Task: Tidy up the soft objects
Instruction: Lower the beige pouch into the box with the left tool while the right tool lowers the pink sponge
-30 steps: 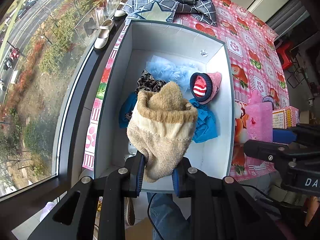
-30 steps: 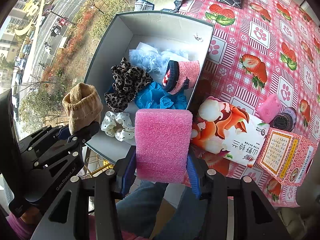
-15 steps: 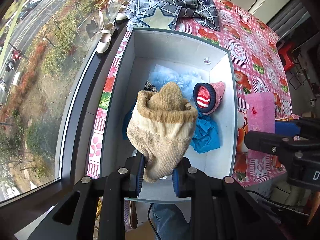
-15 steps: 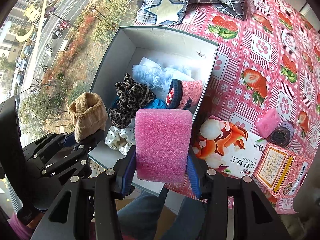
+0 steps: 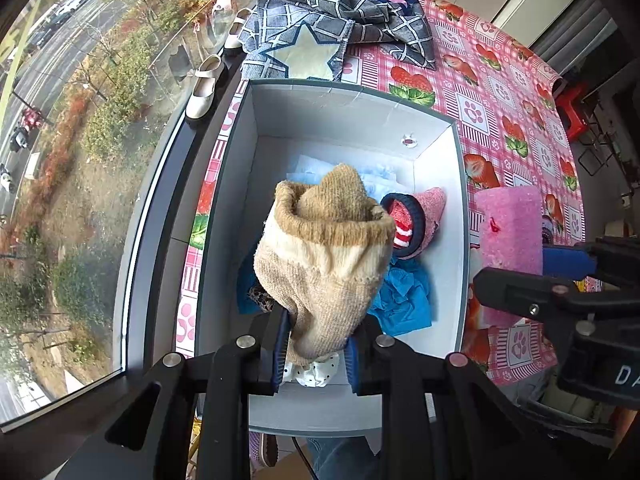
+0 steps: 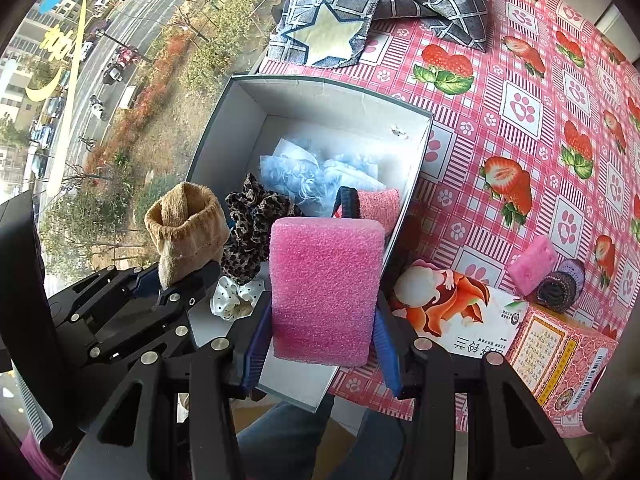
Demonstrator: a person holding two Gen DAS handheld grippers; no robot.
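Note:
My left gripper (image 5: pixel 316 344) is shut on a tan knitted sock (image 5: pixel 328 256) and holds it above the near end of an open grey box (image 5: pixel 352 108). My right gripper (image 6: pixel 320 344) is shut on a pink sponge block (image 6: pixel 324 288), held over the box's near right corner (image 6: pixel 320 396). The sponge also shows in the left wrist view (image 5: pixel 508 232), just right of the box. Inside the box lie a leopard scrunchie (image 6: pixel 256 224), pale blue fluff (image 6: pixel 304 176), a blue cloth (image 5: pixel 404 300), a pink and navy sock (image 5: pixel 416 220) and a white dotted scrunchie (image 6: pixel 236 296).
A strawberry tablecloth (image 6: pixel 520 120) covers the table. A star-patterned grey garment (image 6: pixel 360 12) lies behind the box. A tissue pack (image 6: pixel 456 312), a patterned carton (image 6: pixel 556 360), a small pink sponge (image 6: pixel 532 268) and a dark roll (image 6: pixel 560 288) lie to the right. A window is on the left.
Both grippers have drawn back and up from the box, still holding the sock and the sponge. The box looks smaller and farther in both views.

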